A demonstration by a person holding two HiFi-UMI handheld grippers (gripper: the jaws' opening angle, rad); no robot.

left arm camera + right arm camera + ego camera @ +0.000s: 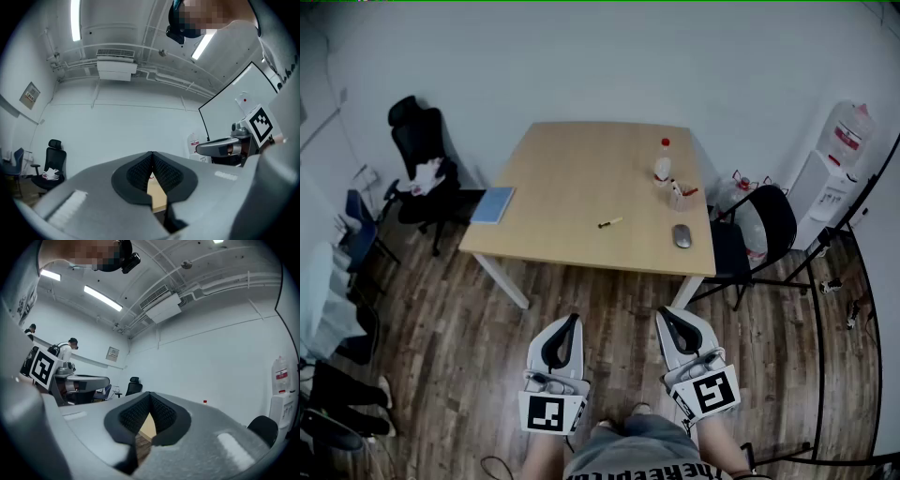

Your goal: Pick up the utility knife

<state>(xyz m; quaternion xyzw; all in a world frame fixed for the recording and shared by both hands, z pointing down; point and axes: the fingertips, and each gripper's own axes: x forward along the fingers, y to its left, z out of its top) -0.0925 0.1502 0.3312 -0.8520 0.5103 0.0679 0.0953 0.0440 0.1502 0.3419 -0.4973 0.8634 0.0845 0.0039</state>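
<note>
Cool, even light comes from ceiling strips [75, 21], which blow out to plain white in both gripper views. The tabletop [572, 178] is bright and throws only a soft shadow on the floor [441, 319]. Every view bows at its edges with dark corners, and the near shells of the left tool [152, 154] and right tool [150, 395] look soft.

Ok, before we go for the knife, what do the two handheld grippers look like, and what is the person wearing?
They match. The left gripper and right gripper have smooth light-grey shells that taper to a rounded tip, lined with black pads in a fine ridged texture. Each carries a white cube with black square markers: left cube, right cube. The person wears a grey printed top.
</note>
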